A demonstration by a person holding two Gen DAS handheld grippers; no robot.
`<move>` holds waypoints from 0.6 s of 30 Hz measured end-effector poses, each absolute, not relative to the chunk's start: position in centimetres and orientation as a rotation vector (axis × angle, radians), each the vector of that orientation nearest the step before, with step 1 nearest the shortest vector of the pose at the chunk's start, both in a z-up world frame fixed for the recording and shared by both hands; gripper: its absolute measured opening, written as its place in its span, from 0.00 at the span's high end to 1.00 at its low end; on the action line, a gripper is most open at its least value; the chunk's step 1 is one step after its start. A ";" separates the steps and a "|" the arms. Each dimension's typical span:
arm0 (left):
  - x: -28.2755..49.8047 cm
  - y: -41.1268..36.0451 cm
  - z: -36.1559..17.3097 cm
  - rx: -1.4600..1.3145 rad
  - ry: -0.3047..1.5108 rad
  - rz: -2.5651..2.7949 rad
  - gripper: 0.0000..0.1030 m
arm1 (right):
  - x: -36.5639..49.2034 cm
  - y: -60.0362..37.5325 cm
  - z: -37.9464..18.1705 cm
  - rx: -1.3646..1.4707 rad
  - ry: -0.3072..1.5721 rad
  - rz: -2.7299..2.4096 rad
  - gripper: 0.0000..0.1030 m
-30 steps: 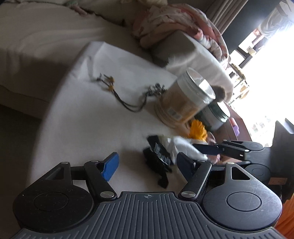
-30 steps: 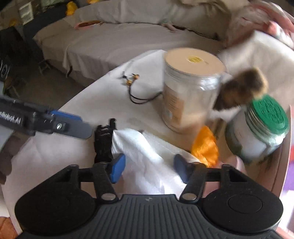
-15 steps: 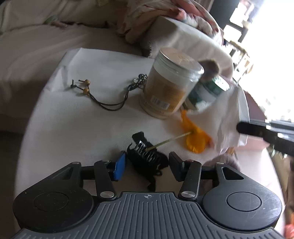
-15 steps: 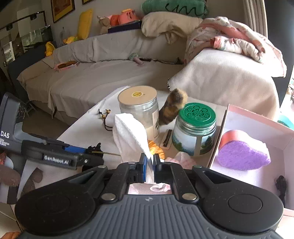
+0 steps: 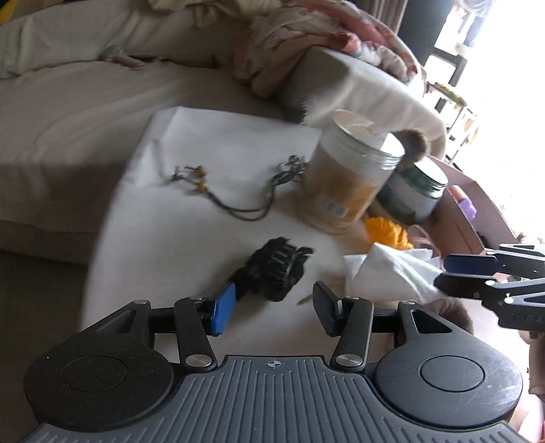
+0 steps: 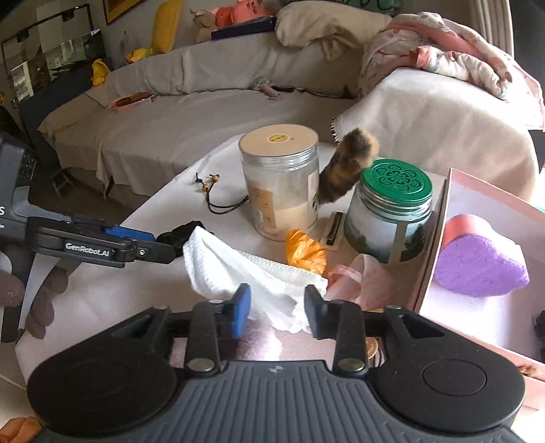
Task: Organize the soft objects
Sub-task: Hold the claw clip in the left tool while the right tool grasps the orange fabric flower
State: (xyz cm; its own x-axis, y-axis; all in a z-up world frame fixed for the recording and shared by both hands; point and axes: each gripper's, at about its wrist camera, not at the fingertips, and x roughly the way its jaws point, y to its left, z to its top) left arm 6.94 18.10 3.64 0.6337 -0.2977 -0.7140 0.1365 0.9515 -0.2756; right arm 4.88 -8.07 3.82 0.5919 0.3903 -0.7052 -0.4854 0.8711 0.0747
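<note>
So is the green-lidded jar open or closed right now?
Closed. The green lid sits flat and level on the jar, covering its whole mouth, and the jar stands upright beside the pink box.

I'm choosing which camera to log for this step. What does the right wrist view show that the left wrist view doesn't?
Only the right wrist view shows inside the pink box, where a purple heart-shaped sponge lies, plus the plush toys along the sofa back. Only the left wrist view shows the black hair claw clip whole, and the bright window. Both show the white cloth, the orange bag, the tan-lidded jar, the green-lidded jar, and both claws open: left claw, right claw.
</note>
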 end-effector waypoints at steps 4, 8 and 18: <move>7.8 16.7 3.3 -0.139 0.846 -0.227 0.47 | 4.9 -8.3 3.6 -0.125 0.798 0.505 0.61; 8.3 16.5 4.1 -0.073 0.804 -0.197 0.47 | 4.7 -8.5 3.6 -0.139 0.792 0.501 0.57; 9.8 15.7 3.2 0.009 0.824 -0.262 0.47 | 5.0 -8.8 3.1 -0.107 0.808 0.496 0.53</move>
